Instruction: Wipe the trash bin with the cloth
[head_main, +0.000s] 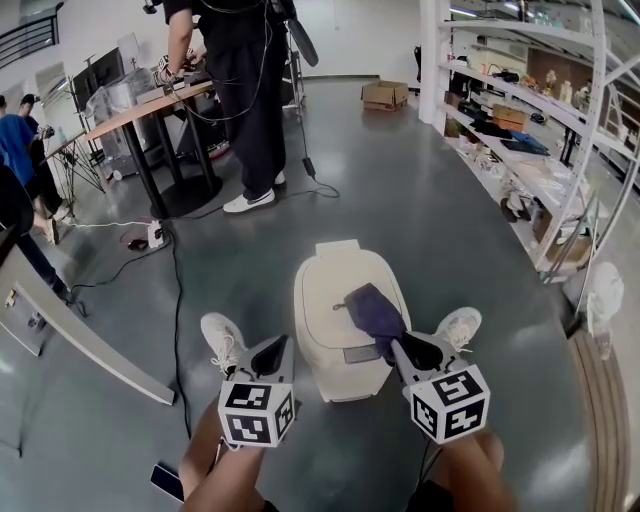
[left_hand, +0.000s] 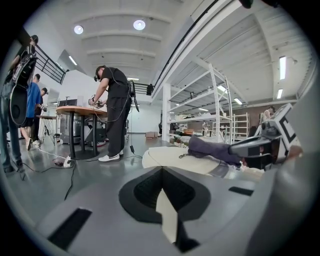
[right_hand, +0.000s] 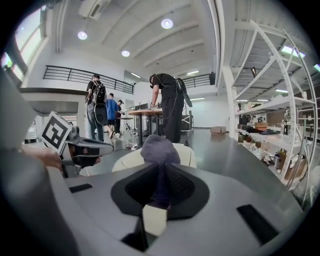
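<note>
Trash bin, cream-coloured, stands on a grey floor directly in front of the person who holds the tools, between their two white shoes. Seen from the head view, its closed lid faces up. Its long axis runs straight away from the person, with a narrower tab at the far end and the broader end nearest the tools.

A dark purple cloth lies on the right half of the lid. Its long axis is diagonal, from the near right of the lid up toward the far left, with the free end resting near the lid's middle. The right tool is clamped on the near end of the cloth. In the right gripper view the purple fabric fills the slot between the dark pads and bunches up just beyond them, over the bin.

The left tool hangs beside the bin's near left corner, apart from it, pointing away from the person. Its jaws are closed together with nothing between them.

Farther off, a person in black stands at a tabletop, cables trail across the floor, shelves line the right wall, and a cardboard box sits at the far end.
</note>
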